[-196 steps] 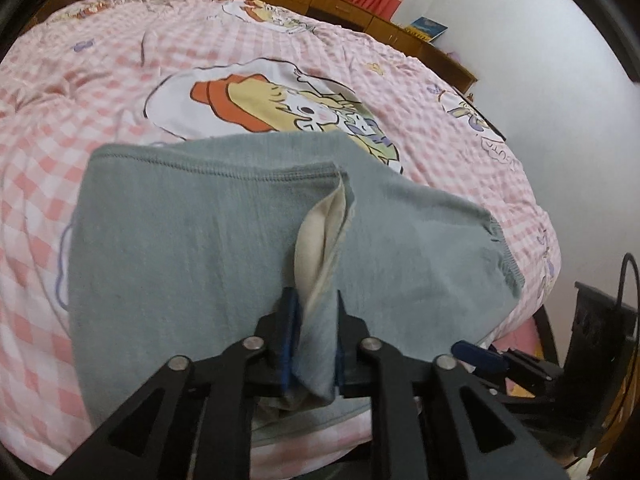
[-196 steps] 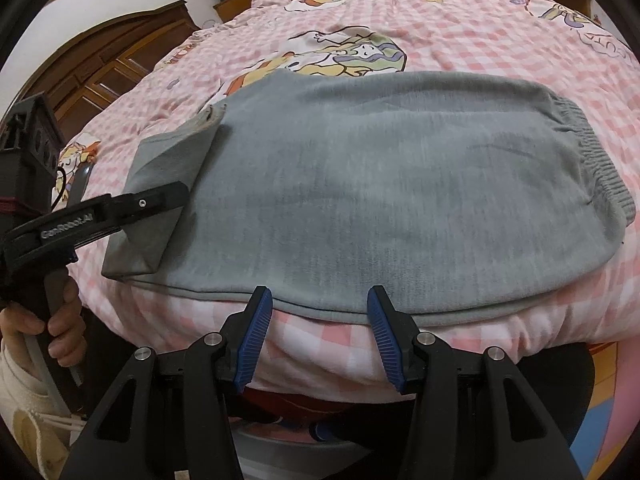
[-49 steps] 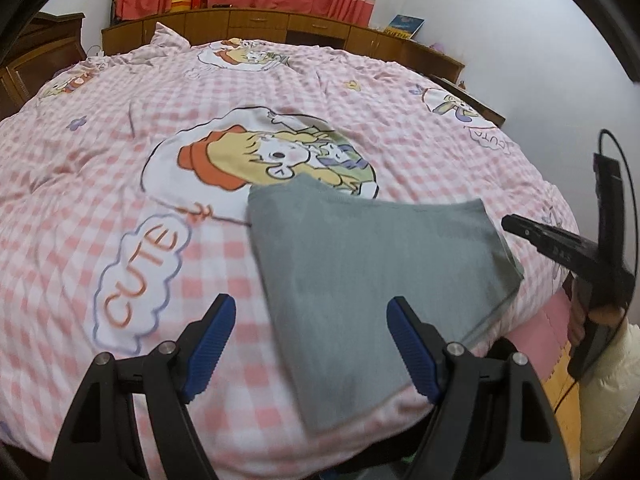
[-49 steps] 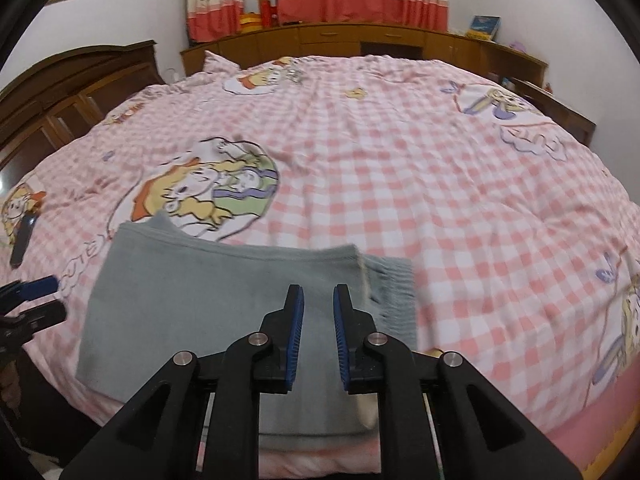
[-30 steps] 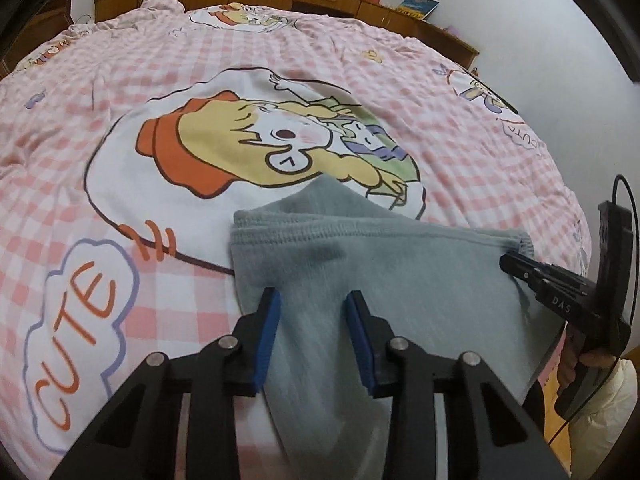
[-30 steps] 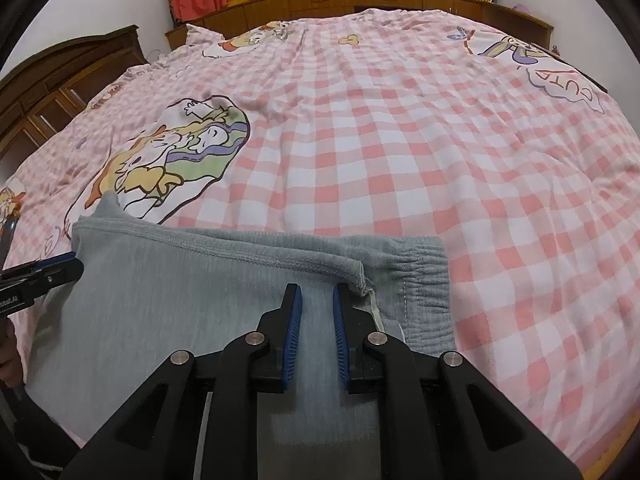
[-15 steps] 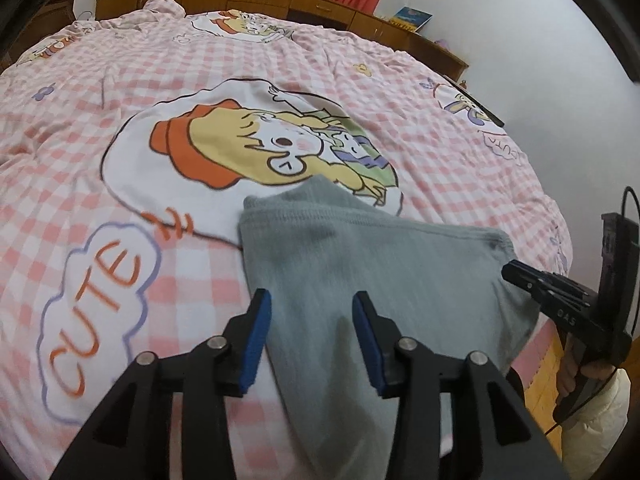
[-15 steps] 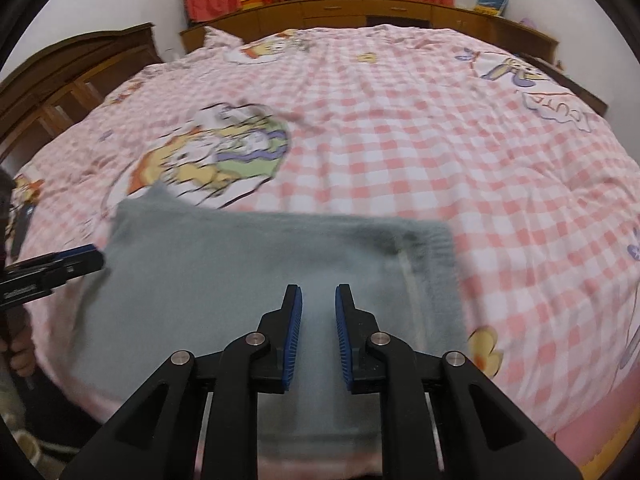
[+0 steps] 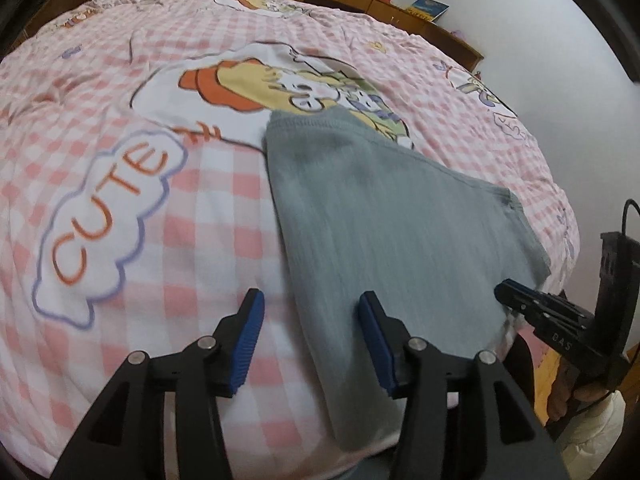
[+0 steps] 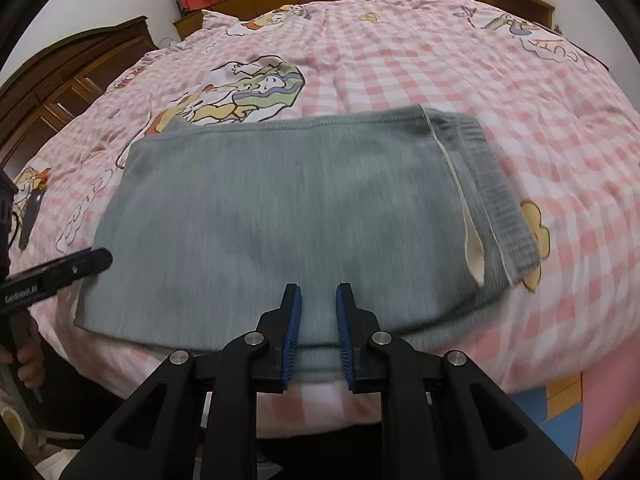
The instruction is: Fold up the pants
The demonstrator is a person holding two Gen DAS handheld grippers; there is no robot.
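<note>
Lying folded into a flat grey rectangle near the bed's front edge: the pants (image 10: 288,216), spread on the pink checked bedcover (image 10: 440,60). Ribbed waistband (image 10: 496,196) at the right end in the right wrist view, with a cream strip of lining (image 10: 468,224) peeking out along the fold beside it. Far long edge touching the cartoon print (image 9: 280,84) on the cover; "CUTE" cloud print (image 9: 108,216) off the left end, clear of the cloth.

Hovering over the left end of the pants: the left gripper (image 9: 310,340), jaws apart and just been opening, with the cloth's left edge seen between the blue pads (image 9: 250,340) but no pad pressing on it. Seen from the other camera as a black finger tip over the left corner of the pants.

Poised over the front long edge, about midway along it: the right gripper (image 10: 317,336), jaws nearly together with only a narrow gap, grey cloth showing in that gap; cannot tell whether the pads pinch the edge or merely hang above it. Visible too at the right border of the left wrist view, held in a hand (image 9: 576,384), tip near the right front corner of the pants.
</note>
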